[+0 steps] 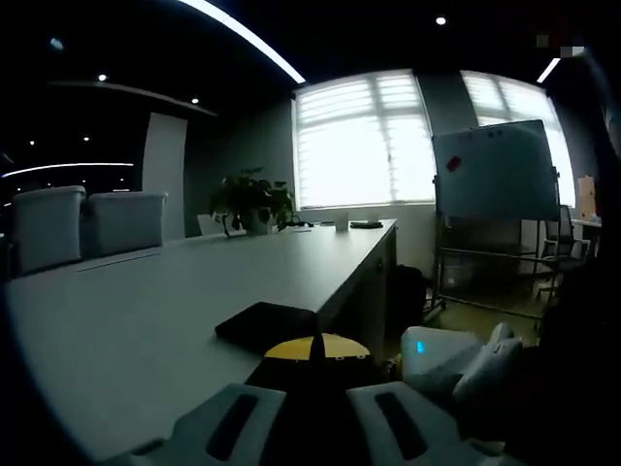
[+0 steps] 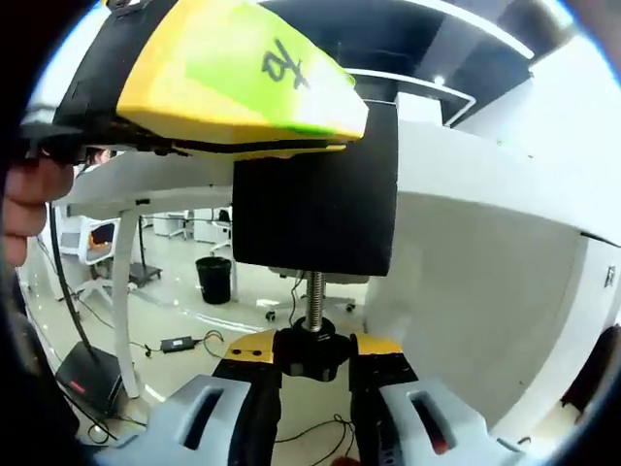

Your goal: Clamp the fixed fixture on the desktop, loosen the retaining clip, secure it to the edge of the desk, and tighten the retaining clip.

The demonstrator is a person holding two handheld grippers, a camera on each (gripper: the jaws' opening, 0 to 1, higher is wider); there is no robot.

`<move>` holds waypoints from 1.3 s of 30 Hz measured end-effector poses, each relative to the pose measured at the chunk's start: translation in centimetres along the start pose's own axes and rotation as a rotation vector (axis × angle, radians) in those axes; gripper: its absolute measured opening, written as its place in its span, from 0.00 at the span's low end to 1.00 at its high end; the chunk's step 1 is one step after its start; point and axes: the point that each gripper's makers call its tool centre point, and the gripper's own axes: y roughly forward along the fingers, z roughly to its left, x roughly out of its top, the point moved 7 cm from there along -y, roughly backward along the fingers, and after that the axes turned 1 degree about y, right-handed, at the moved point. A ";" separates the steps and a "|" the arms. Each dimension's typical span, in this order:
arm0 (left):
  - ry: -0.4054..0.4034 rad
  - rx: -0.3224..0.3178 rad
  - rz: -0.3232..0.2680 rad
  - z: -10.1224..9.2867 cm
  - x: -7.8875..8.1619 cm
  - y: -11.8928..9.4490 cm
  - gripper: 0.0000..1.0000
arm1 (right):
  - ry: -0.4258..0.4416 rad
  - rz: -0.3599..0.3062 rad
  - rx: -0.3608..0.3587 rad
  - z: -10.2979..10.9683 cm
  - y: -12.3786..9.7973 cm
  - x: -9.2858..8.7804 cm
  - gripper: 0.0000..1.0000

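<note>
right gripper [image 2: 312,374] pinching the black knob [image 2: 312,351] of the threaded screw [image 2: 314,296], under the desk edge [image 2: 146,175]. above that, fixture [image 2: 315,184] straddling the edge, yellow top [image 2: 233,73] over it. left gripper [image 1: 310,413] closed on the fixture's yellow-and-black top [image 1: 312,351], beside a dark pad [image 1: 264,323] on the desk [image 1: 146,311]. risk: knob slipping between the jaws while turning, leaving the clamp loose and tilting off the edge.
</note>
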 end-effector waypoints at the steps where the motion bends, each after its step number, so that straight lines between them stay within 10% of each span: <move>1: 0.000 0.002 0.001 0.1 0.0 0.0 0.01 | -0.005 -0.001 0.004 0.0 -0.1 0.0 0.25; 6: -0.004 0.012 0.006 0.2 0.0 0.0 0.01 | 0.003 -0.012 0.115 -0.5 -0.2 -0.1 0.24; 22: 0.013 0.009 -0.002 0.2 0.0 0.3 0.01 | -0.113 -0.065 0.839 -2.7 2.0 0.1 0.24; 32: -0.009 0.001 -0.026 0.2 0.0 0.4 0.01 | -0.139 -0.094 0.902 -2.7 1.7 0.1 0.24; 39: -0.016 -0.001 -0.024 0.6 -0.1 0.5 0.01 | -0.092 -0.096 0.763 -2.7 -0.1 -0.3 0.28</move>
